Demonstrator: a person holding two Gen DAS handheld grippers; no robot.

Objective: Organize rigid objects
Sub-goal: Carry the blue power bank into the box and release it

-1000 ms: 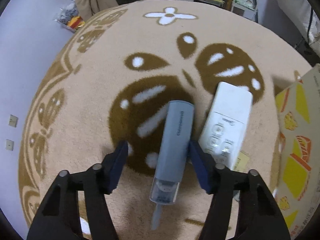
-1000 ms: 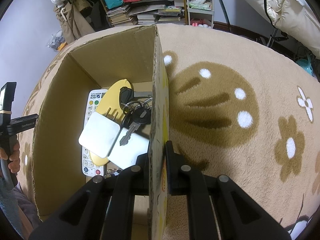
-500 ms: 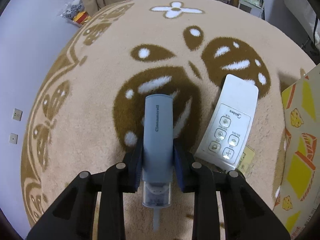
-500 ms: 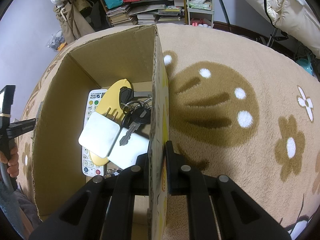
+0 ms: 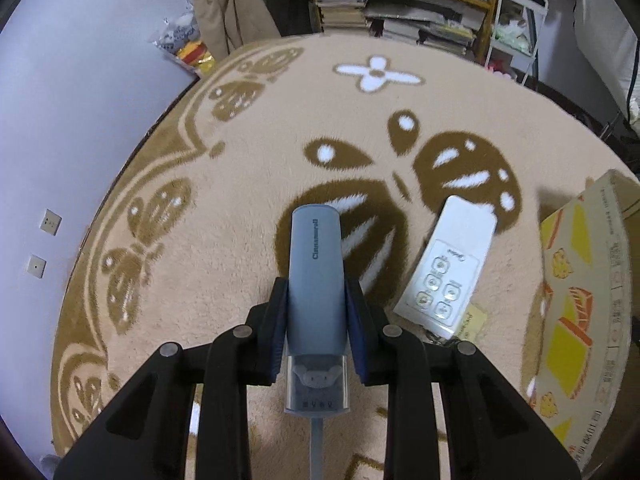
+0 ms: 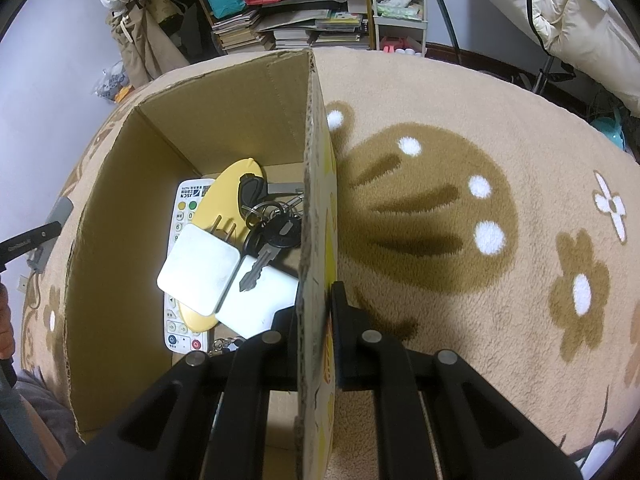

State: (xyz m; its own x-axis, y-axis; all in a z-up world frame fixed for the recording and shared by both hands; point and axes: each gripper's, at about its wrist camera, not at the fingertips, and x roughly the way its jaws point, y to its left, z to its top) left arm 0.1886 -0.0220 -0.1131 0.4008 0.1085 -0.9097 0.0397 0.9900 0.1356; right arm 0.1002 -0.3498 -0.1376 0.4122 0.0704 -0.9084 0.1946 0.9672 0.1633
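My left gripper (image 5: 316, 300) is shut on a blue-grey tube-shaped case (image 5: 316, 276) with a clear end cap, held above the carpet. A white remote (image 5: 452, 268) lies on the carpet just right of it. My right gripper (image 6: 314, 312) is shut on the right wall of a cardboard box (image 6: 316, 184). Inside the box lie a white remote (image 6: 182, 216), a yellow oval piece (image 6: 226, 188), two white square pads (image 6: 200, 268) and a bunch of keys (image 6: 272, 232). The same box's printed side (image 5: 576, 320) shows at the right of the left wrist view.
A beige carpet with brown flower and butterfly patterns (image 5: 240, 184) covers the floor. Shelves with stacked books (image 6: 288, 28) and bags stand at the far edge. A white padded bundle (image 6: 560, 12) hangs at the far right. A person's hand (image 6: 6, 320) shows left of the box.
My left gripper closed around the blue-grey case and lifted it off the carpet, tilting up so more of the room shows. The right gripper kept its hold on the box wall.
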